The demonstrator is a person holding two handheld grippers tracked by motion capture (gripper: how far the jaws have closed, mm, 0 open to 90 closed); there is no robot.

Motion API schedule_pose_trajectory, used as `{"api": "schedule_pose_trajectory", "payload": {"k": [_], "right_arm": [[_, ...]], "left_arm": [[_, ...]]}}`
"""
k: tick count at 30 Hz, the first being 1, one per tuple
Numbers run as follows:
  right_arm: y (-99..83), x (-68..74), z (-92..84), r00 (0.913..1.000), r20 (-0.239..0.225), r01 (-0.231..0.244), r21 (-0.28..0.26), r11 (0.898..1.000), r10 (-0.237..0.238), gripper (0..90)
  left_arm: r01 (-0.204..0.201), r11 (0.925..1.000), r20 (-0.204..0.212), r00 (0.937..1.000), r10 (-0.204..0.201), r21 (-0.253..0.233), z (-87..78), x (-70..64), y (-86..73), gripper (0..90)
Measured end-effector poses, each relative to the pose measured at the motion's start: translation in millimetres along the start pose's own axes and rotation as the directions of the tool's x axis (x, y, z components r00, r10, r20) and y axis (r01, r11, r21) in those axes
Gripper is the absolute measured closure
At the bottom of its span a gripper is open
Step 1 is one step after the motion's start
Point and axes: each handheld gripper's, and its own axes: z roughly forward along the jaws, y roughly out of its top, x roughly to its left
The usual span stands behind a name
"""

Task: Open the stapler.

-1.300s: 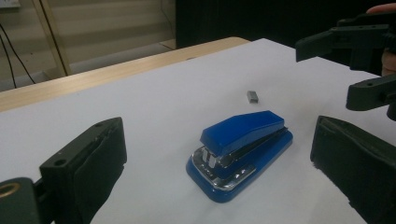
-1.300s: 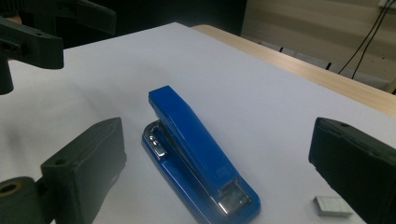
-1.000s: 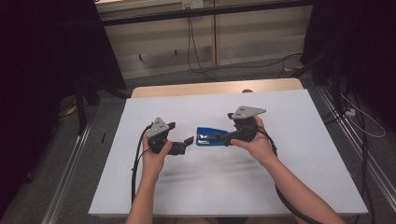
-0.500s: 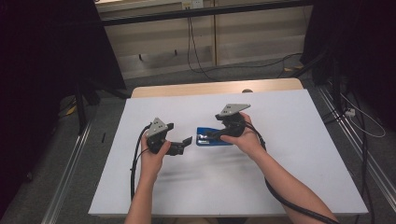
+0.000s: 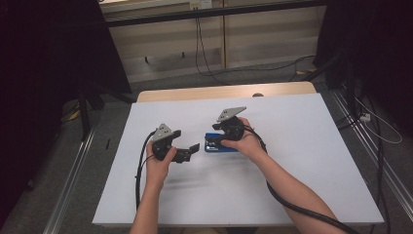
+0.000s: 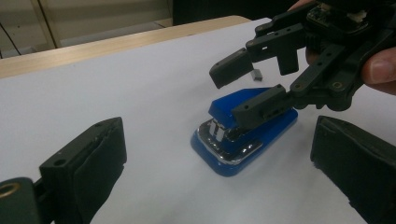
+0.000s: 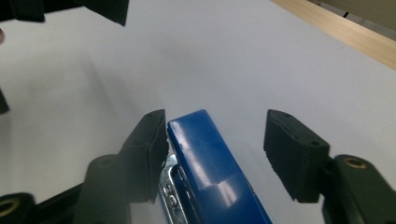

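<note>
A blue stapler point(image 5: 220, 145) with a metal nose lies flat on the white table top point(image 5: 302, 146). My right gripper point(image 5: 215, 138) reaches over it from the right. In the right gripper view the stapler point(image 7: 208, 158) sits between the two pads of that gripper point(image 7: 217, 140). The jaws have just been closing; one pad is right beside the stapler's side and the other stands well apart, so the gripper is open. My left gripper point(image 5: 193, 147) hovers just left of the stapler, open and empty, and its own view shows the stapler point(image 6: 243, 135) ahead of it.
A tiny metal piece point(image 6: 256, 74) lies on the sheet just beyond the stapler. The table's wooden far edge point(image 5: 219, 91) borders the white top. Cables point(image 5: 209, 68) trail over the floor behind, and metal rails point(image 5: 73, 170) run along both sides.
My right gripper has moved left and slightly down over the stapler, and its jaws have narrowed around it. The left gripper has stayed put.
</note>
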Motion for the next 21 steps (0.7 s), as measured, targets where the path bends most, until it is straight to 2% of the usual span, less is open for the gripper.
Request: {"api": "schedule_pose_trajectory", "payload": {"k": [3,7,10,13,15,16,21], "right_arm": [[1.1,0.7,3.4,0.9998,-0.009,0.016,0.012,1.0,-0.016,41.2],[2.2,3.0,11.1,0.9987,-0.023,0.046,0.044,0.998,-0.045,48.0],[2.6,4.7,15.3,0.9959,-0.029,0.088,0.071,0.994,-0.086,54.9],[4.4,5.1,14.8,0.9918,-0.036,0.125,0.084,0.989,-0.122,56.8],[5.5,4.9,13.9,0.9887,-0.043,0.147,0.082,0.986,-0.144,57.5],[6.5,3.2,11.6,0.99,-0.046,0.136,0.064,0.989,-0.134,58.1],[8.6,-0.1,6.2,0.989,-0.067,0.135,0.042,0.99,-0.132,59.2]], "left_arm": [[0.009,0.9999,-0.004,1.0,-0.009,0.005,-1.2,2.0,-1.3,3.6],[0.013,0.9999,-0.008,0.9999,-0.013,0.008,-1.3,2.7,-2.4,3.6],[0.01,0.9999,-0.009,0.9999,-0.01,0.01,-0.6,2.3,-2.9,3.6],[0.009,0.9999,-0.01,0.9999,-0.009,0.014,0.6,2.7,-3.8,3.6],[0.011,0.9997,-0.01,0.9999,-0.011,0.022,1.9,2.7,-4.6,3.6],[0.014,0.9997,-0.009,0.9999,-0.014,0.021,2.8,2.4,-5.1,3.6],[0.016,0.9994,-0.004,0.9999,-0.016,0.032,6.9,1.4,-6.0,3.6]]}}
